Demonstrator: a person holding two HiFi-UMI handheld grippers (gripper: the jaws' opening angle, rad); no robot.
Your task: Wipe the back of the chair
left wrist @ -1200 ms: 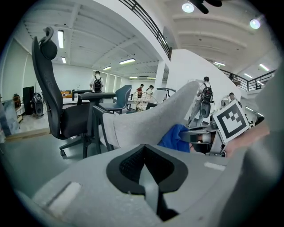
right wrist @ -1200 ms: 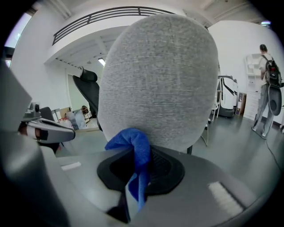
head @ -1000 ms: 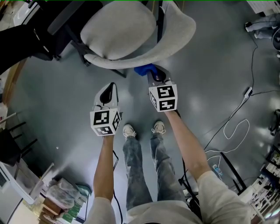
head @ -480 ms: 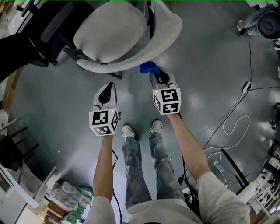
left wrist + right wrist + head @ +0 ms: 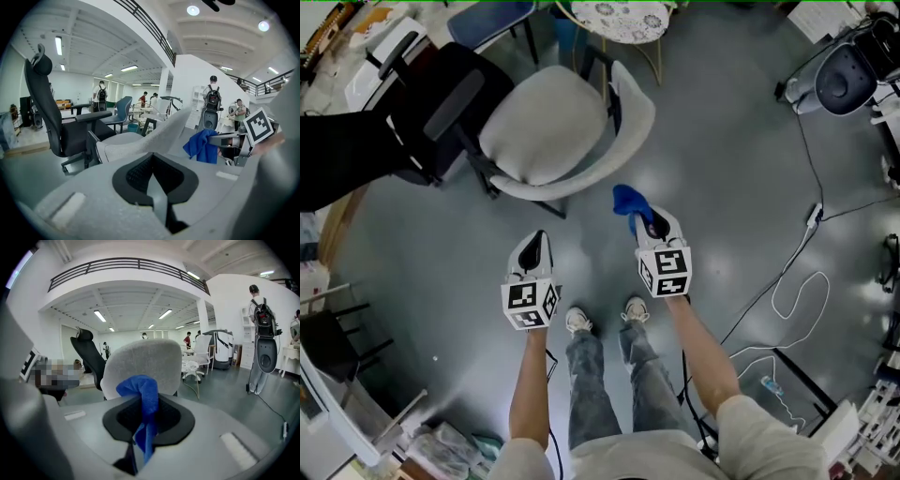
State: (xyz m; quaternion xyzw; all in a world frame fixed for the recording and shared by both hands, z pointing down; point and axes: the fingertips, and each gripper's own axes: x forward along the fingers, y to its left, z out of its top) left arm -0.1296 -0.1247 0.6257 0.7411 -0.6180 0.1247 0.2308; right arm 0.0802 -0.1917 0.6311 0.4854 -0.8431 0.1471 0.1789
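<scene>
In the head view, a black office chair [image 5: 431,98] stood at ten o'clock. Just beside it, at eleven o'clock, was the grey chair [image 5: 546,131], with its curved back [image 5: 630,127] turned toward the person. The left gripper [image 5: 534,246] was at seven o'clock from this chair and well apart from it. In the left gripper view its jaws were pressed together with nothing between them.

The right gripper [image 5: 644,223] was at five o'clock from the chair. It was clenched on a blue cloth [image 5: 627,200], which stood out of the jaws in a bunch. The cloth was near the back of the chair but apart from it. In the right gripper view the back rose straight ahead, at twelve o'clock. At three o'clock, cables [image 5: 802,272] lay on the grey floor [image 5: 722,159].

The step in hand seemed to be bringing the cloth to the back. To do it well, the right gripper should probably go forward until the bunch of cloth, not the jaw tips, presses on the fabric. After that, long overlapping strokes across the curve would suit, with a firm grip so that the cloth does not slip out. The chair may shift under the push, so the empty left gripper could steady its edge.

As for writing, the marker cubes [image 5: 528,302] showed only black-and-white square patterns, no letters. No brand or label could be read on the chair or the cloth.
</scene>
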